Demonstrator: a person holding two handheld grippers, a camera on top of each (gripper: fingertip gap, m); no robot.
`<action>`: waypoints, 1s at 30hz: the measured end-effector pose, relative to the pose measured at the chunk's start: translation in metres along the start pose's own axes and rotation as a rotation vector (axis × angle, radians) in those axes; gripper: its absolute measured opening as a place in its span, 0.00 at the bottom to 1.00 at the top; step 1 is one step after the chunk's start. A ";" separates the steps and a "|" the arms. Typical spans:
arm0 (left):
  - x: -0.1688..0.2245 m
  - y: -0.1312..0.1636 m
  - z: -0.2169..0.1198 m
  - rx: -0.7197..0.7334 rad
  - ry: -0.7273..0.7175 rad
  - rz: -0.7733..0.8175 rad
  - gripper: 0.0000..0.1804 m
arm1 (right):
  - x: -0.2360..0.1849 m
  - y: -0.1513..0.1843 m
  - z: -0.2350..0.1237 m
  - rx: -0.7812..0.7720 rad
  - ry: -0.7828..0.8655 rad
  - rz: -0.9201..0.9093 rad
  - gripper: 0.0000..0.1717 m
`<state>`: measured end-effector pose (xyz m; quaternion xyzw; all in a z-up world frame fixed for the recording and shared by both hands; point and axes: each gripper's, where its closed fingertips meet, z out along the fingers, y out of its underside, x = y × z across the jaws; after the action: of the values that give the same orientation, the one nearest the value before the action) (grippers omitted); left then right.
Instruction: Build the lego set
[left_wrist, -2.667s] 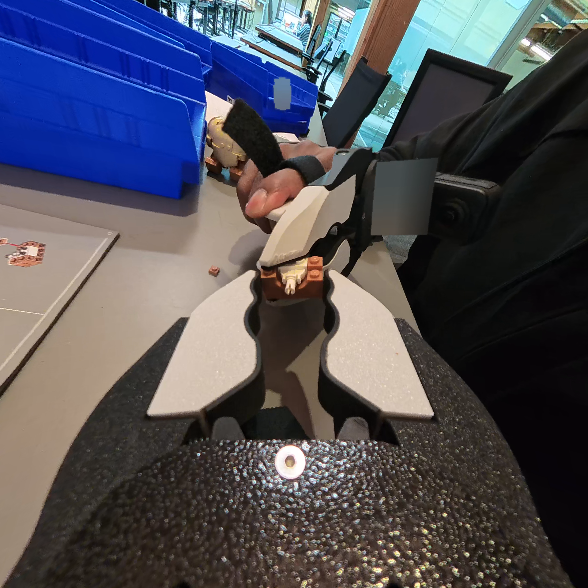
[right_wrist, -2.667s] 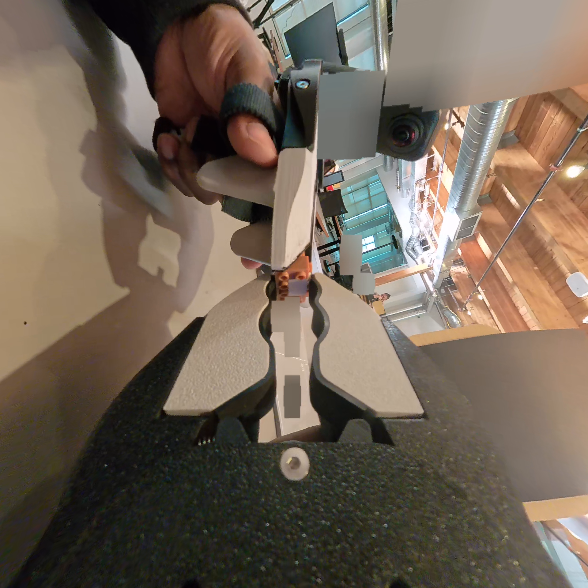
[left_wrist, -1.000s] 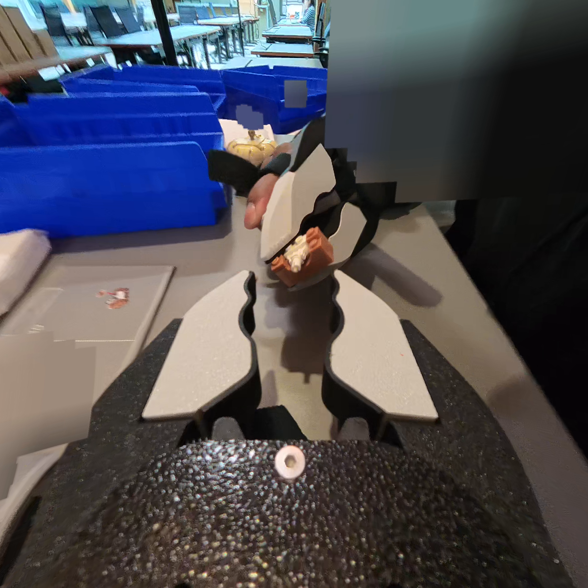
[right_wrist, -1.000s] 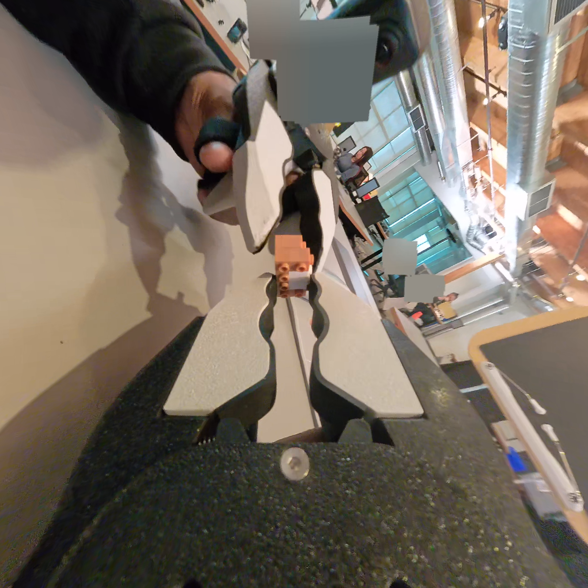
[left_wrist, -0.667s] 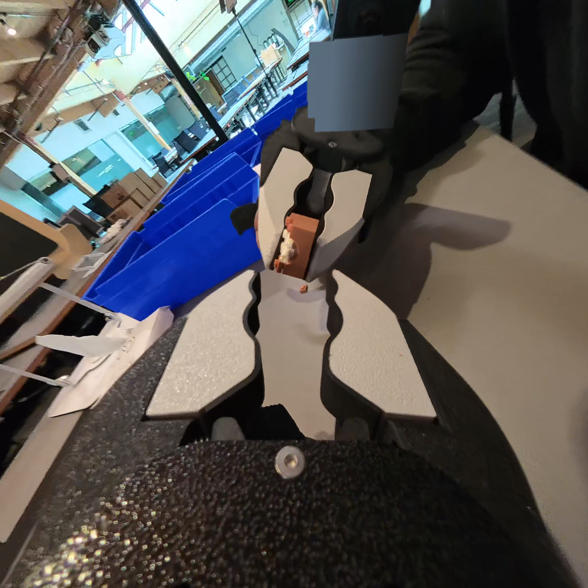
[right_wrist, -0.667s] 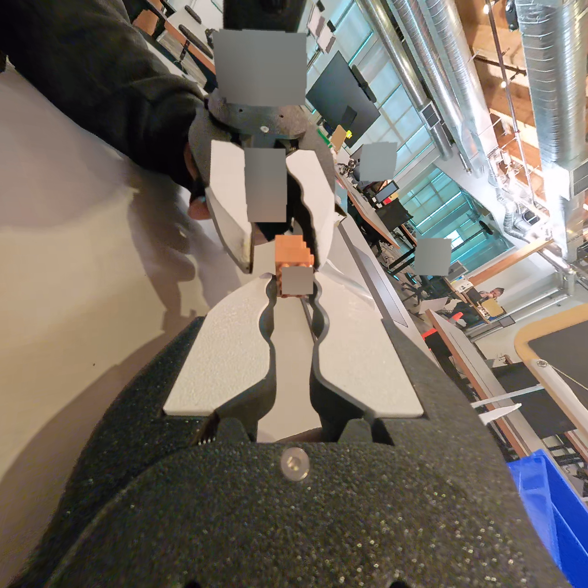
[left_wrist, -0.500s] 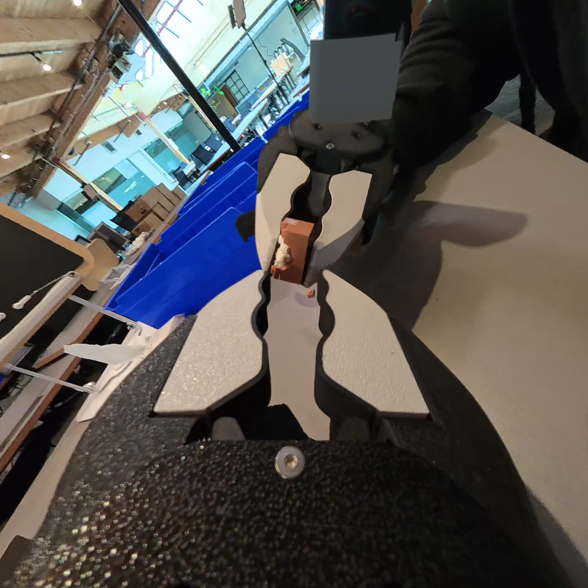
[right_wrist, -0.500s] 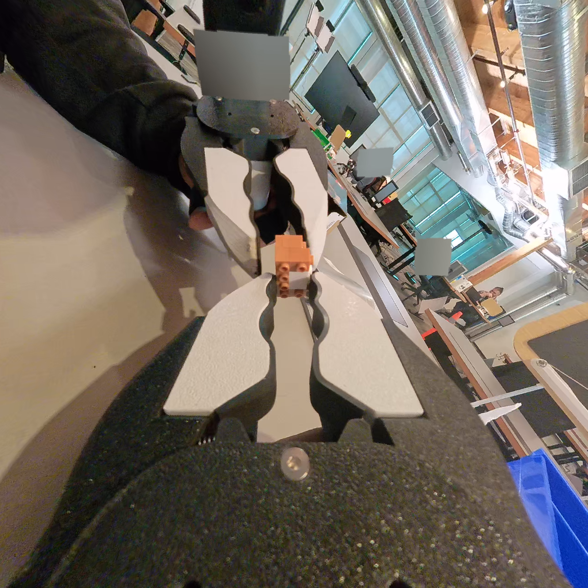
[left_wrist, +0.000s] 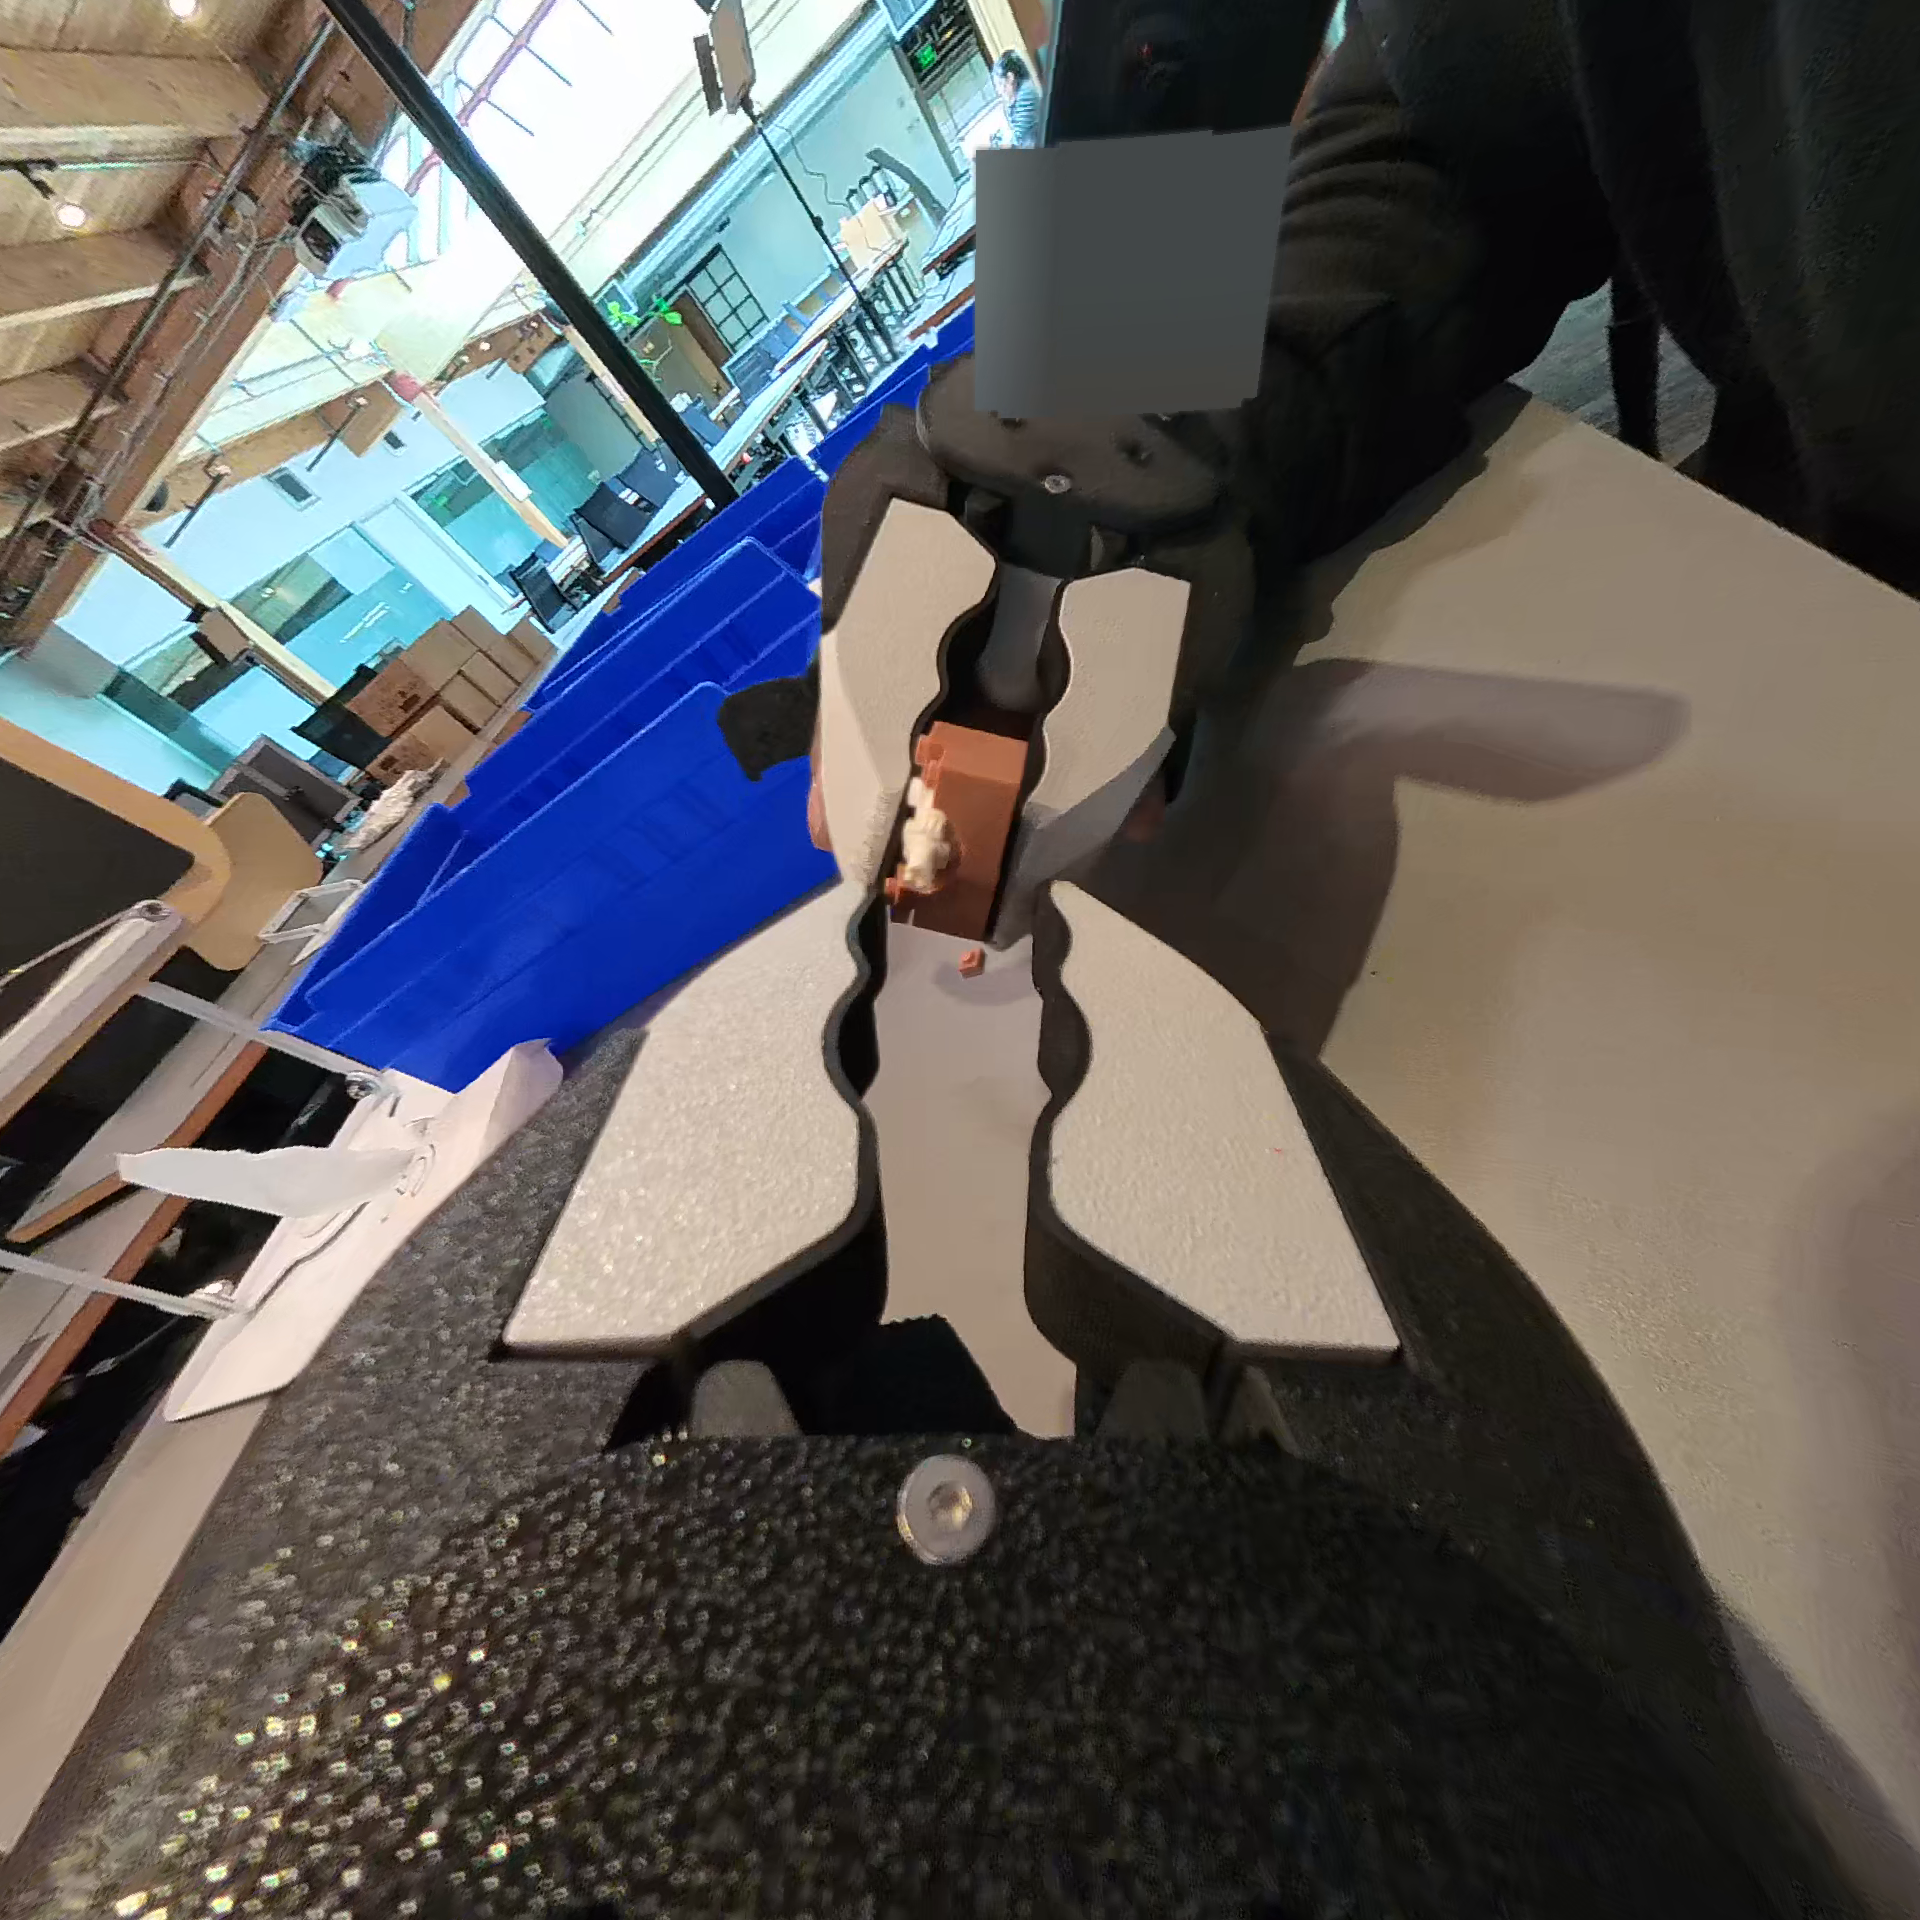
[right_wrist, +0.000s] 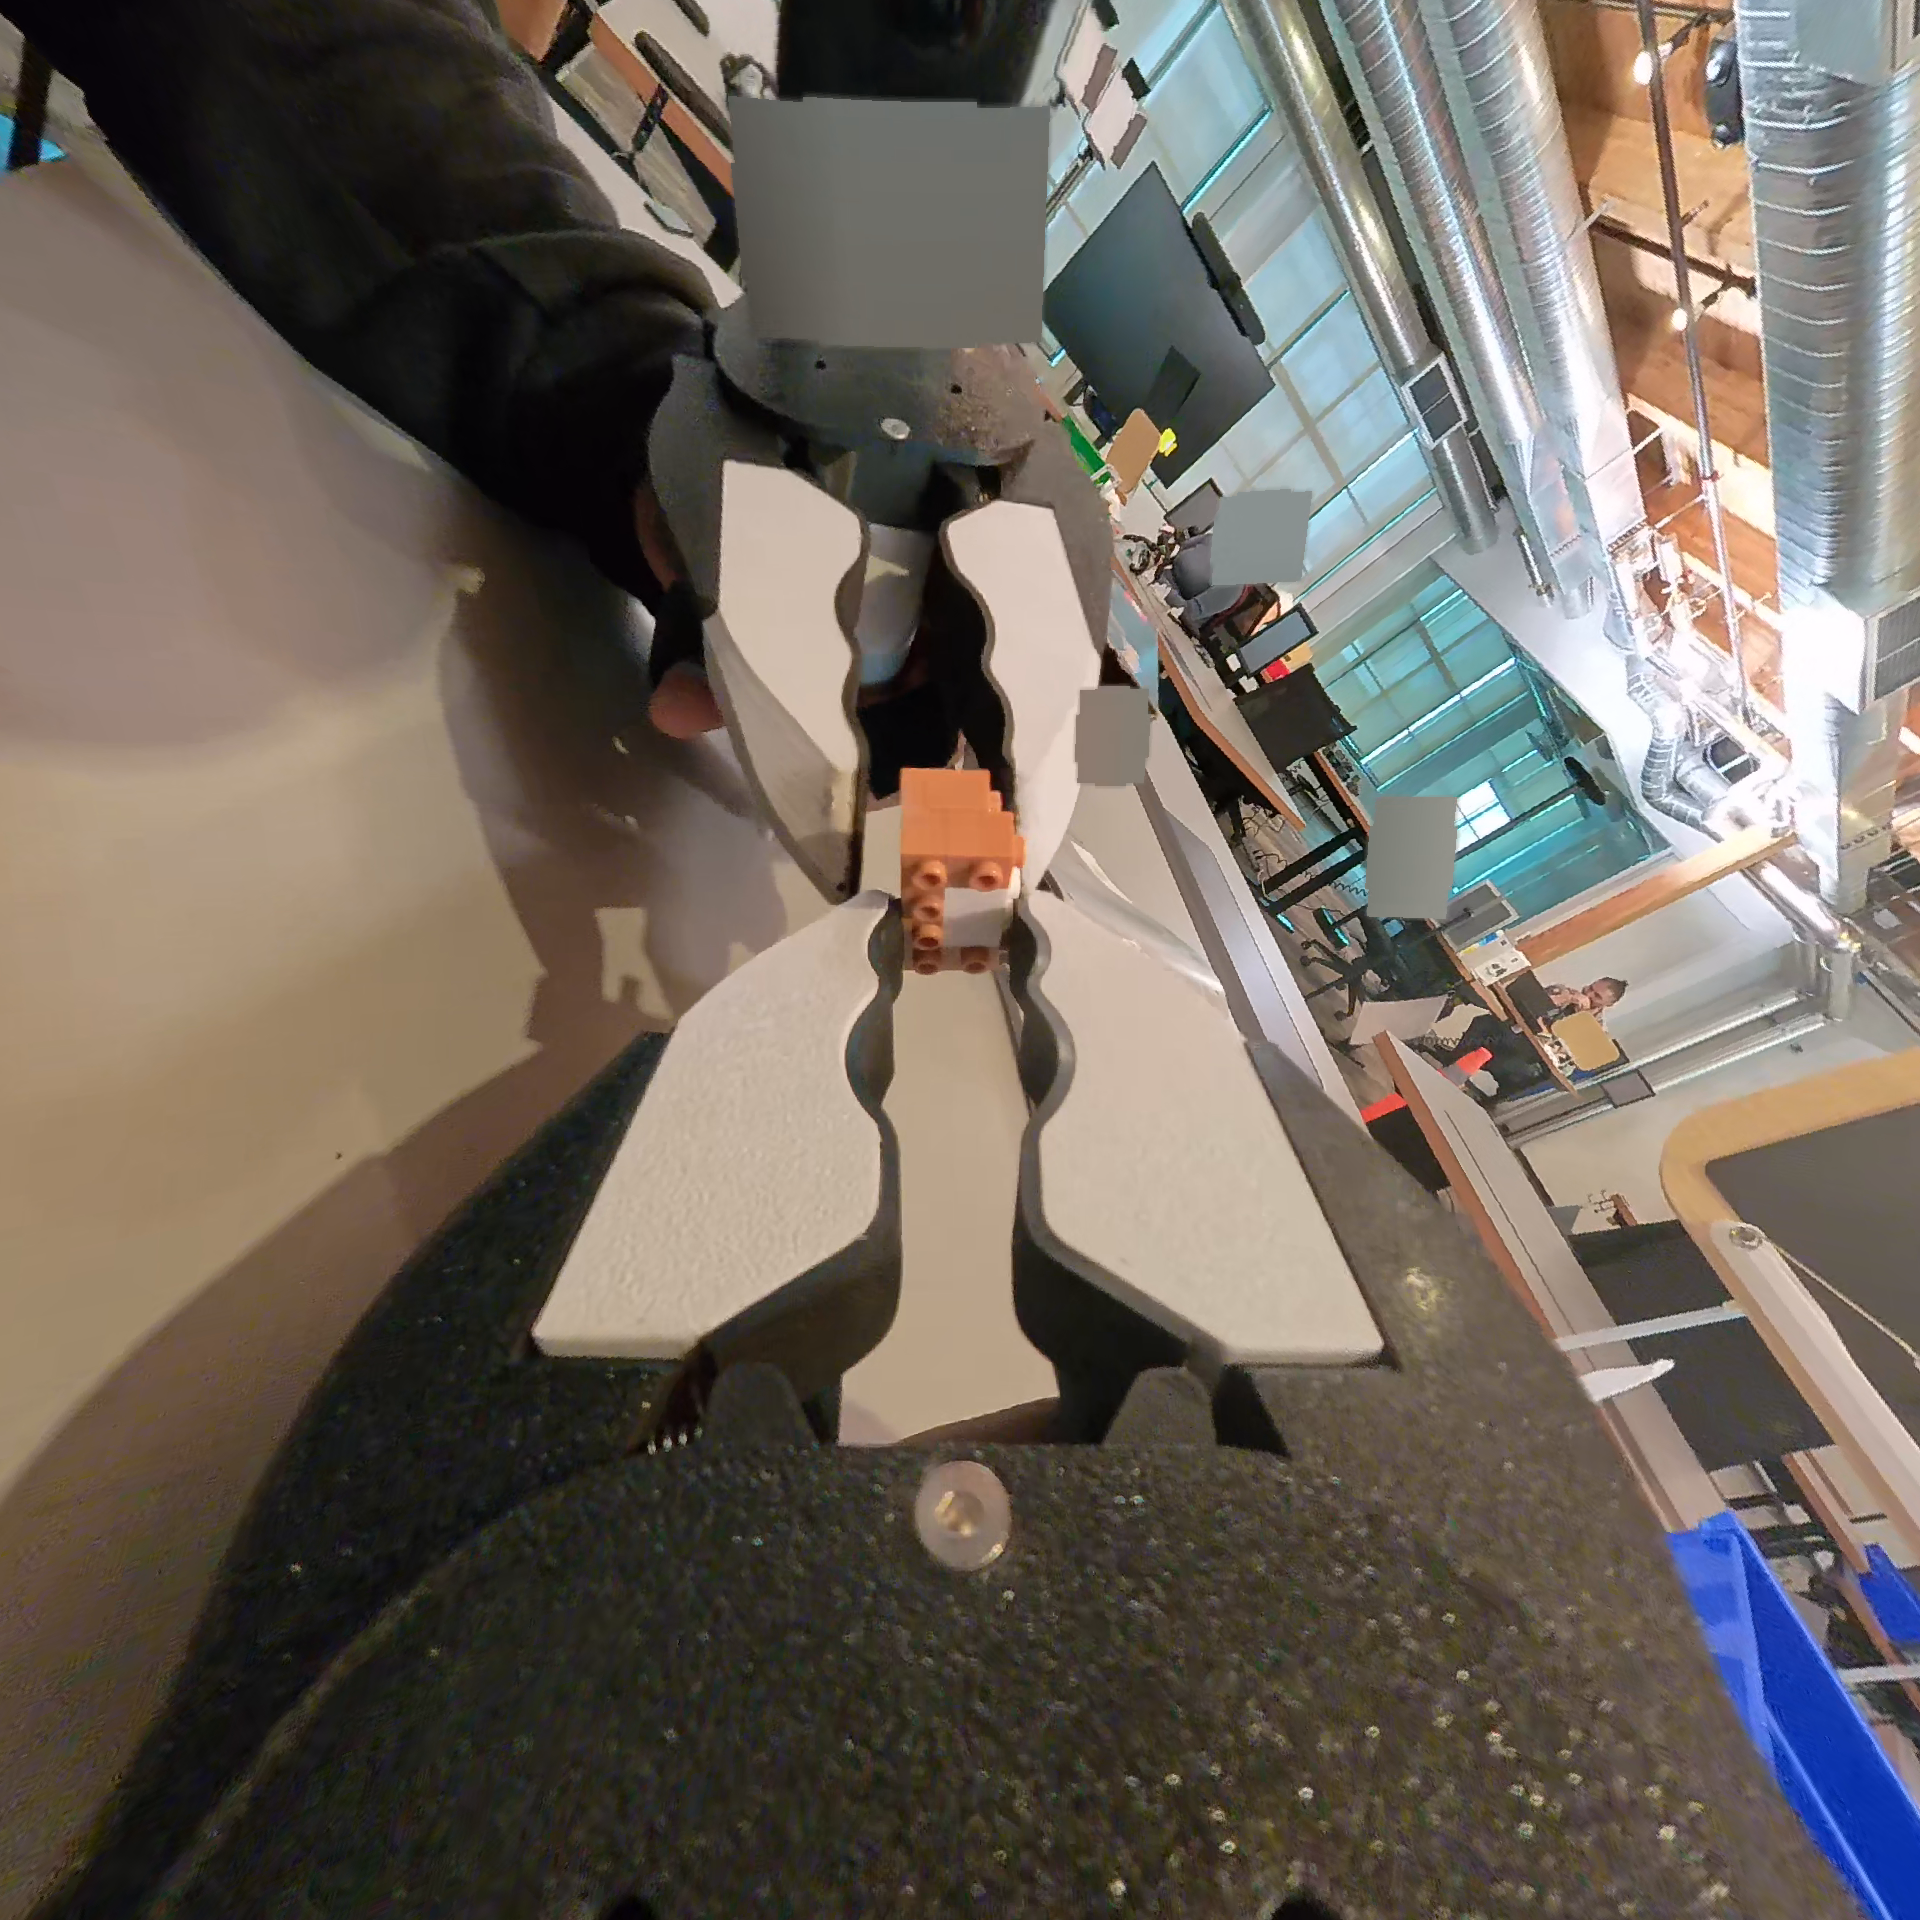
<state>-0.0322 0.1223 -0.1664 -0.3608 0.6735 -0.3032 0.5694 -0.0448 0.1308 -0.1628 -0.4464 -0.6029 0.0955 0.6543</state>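
Two grippers meet nose to nose over a pale table (left_wrist: 1558, 935).

Left wrist view: empty-looking blue bins (left_wrist: 582, 883) stand left; the left gripper (left_wrist: 956, 925) is narrow and bare, just short of the brown brick block (left_wrist: 971, 821); a tiny brown piece (left_wrist: 971, 963) lies on the table beyond.
Right wrist view: the right gripper (right_wrist: 956, 935) clamps the block (right_wrist: 956, 883); a blue bin corner (right_wrist: 1787, 1704) shows lower right.

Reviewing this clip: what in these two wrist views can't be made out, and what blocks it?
- Left wrist view: far side of the brown toy-brick block, covered by the right tongs gripping it.
- Right wrist view: far end of that block, hidden between the left tongs' fingers; whether they touch it is unclear.
- Both views: flat grey patches cover each opposite gripper's top.
- Left wrist view: tiny brown piece on the grey table, too small to identify.
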 end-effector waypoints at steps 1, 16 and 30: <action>0.001 0.000 -0.001 0.001 0.009 -0.007 0.14 | -0.001 0.000 0.000 0.000 -0.001 -0.009 0.11; 0.012 -0.006 -0.003 0.040 0.113 -0.059 0.11 | -0.012 -0.008 0.001 0.013 -0.033 -0.080 0.16; 0.010 -0.003 -0.007 -0.020 0.105 0.041 0.11 | -0.011 -0.008 0.000 -0.005 -0.015 -0.149 0.13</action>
<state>-0.0392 0.1121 -0.1680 -0.3363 0.7126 -0.3032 0.5359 -0.0511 0.1187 -0.1652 -0.4013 -0.6396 0.0486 0.6538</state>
